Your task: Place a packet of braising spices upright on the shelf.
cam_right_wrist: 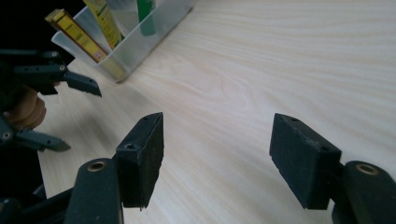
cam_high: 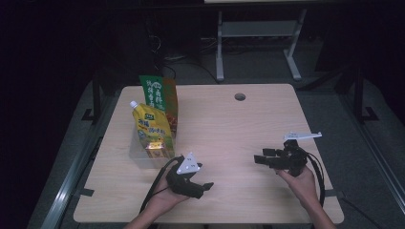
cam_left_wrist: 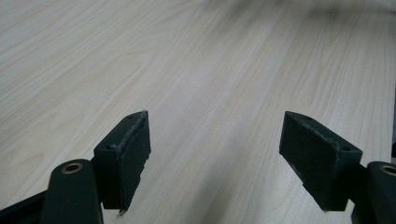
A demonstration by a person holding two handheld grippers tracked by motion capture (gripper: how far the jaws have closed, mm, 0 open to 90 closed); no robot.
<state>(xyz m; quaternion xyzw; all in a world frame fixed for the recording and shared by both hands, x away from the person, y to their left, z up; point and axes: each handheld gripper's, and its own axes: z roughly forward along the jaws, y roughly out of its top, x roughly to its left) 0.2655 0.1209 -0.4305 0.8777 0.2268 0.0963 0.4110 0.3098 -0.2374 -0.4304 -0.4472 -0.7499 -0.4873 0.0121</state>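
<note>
My left gripper [cam_high: 203, 187] rests low over the near left part of the wooden table [cam_high: 229, 119], held in a hand, its jaws pointing right. In the left gripper view the left gripper [cam_left_wrist: 215, 135] stands open with bare wood between its pads. My right gripper [cam_high: 260, 155] is at the near right, pointing left toward the other one. In the right gripper view the right gripper [cam_right_wrist: 217, 135] is open and holds nothing. That view also catches the left gripper [cam_right_wrist: 81, 119] at its left edge, jaws apart.
A clear plastic bin [cam_high: 138, 157] stands at the table's left, beside the left hand, with a yellow spouted pouch [cam_high: 152, 129] and a green and orange pouch [cam_high: 160, 98] upright in it. A cable hole [cam_high: 239, 97] is near the far edge. Dark floor surrounds the table.
</note>
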